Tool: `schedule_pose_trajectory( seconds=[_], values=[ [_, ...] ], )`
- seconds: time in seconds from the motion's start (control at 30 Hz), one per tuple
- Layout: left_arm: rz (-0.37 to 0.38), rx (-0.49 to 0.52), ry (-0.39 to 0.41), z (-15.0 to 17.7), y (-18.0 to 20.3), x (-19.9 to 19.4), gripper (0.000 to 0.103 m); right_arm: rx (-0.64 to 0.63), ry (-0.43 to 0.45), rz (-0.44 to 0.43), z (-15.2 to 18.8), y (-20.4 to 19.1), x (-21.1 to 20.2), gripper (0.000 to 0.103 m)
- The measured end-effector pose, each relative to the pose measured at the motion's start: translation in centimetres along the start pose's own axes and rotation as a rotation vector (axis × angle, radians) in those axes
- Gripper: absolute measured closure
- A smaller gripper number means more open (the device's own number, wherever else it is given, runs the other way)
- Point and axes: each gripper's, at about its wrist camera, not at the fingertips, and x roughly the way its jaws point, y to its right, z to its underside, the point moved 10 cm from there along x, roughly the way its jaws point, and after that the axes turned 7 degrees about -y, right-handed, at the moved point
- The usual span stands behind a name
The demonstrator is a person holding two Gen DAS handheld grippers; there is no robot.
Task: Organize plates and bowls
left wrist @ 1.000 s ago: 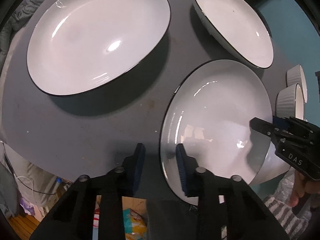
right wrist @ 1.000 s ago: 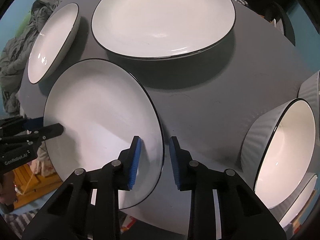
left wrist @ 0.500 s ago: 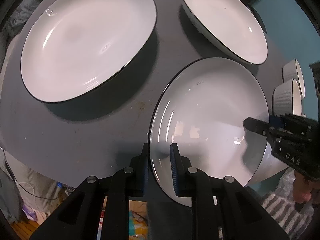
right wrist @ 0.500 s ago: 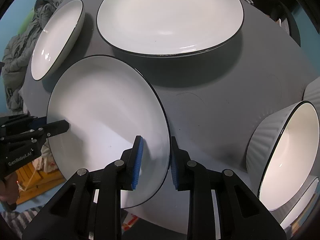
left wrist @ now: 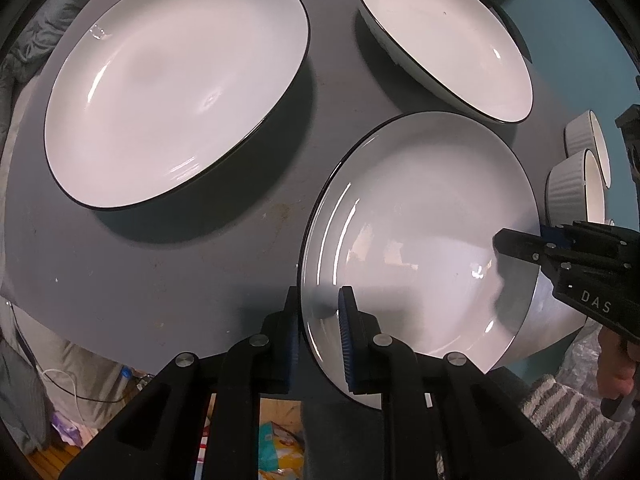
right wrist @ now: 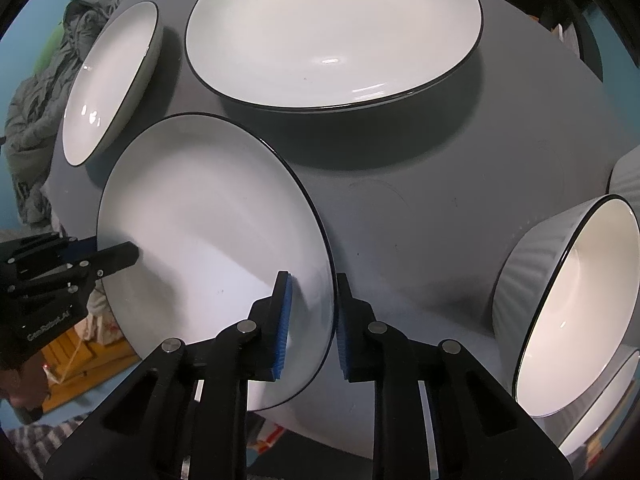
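Observation:
A white plate (left wrist: 420,232) with a thin black rim lies at the near side of the grey table (left wrist: 160,280) and reaches past its edge. My left gripper (left wrist: 320,332) straddles that rim from above; its jaws are closing, one pad on the plate's inside, the other against the outside. My right gripper (right wrist: 312,320) straddles the opposite rim of the same plate (right wrist: 208,232), jaws also closing, pads against both faces. Each view shows the other gripper at the plate's far edge: the right gripper (left wrist: 516,240) and the left gripper (right wrist: 120,256).
A larger white plate (left wrist: 176,88) and a deeper white dish (left wrist: 444,36) sit further back on the table. Ribbed white bowls (right wrist: 576,300) stand at the right-hand edge. A person's hand and striped sleeve (left wrist: 572,420) show below. Crumpled cloth (right wrist: 36,120) lies beyond the table.
Both grippers' jaws have narrowed onto the plate's rim. The left gripper has shifted a little along the table's near edge; the right has stayed put.

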Motion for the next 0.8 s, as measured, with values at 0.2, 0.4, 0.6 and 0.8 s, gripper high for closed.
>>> schedule_pose_trajectory(
  seconds=[0.2, 0.4, 0.6, 0.8],
  values=[
    [-0.024, 0.006, 0.008, 0.1, 0.4, -0.5, 0.087, -0.003, 0.000, -0.024, -0.2, -0.1, -0.1, 0.087],
    [-0.040, 0.004, 0.003, -0.3, 1.3, -0.9, 0.088, -0.024, 0.004, -0.019, -0.7, -0.3, -0.3, 0.089],
    [-0.037, 0.000, 0.019, -0.9, 2.5, -2.1, 0.089, -0.022, 0.013, -0.036, -1.7, -0.1, -1.1, 0.090],
    [-0.030, 0.002, 0.034, -1.5, 3.6, -2.9, 0.089, -0.012, 0.024, -0.049, -2.1, 0.6, -1.7, 0.090]
  ],
)
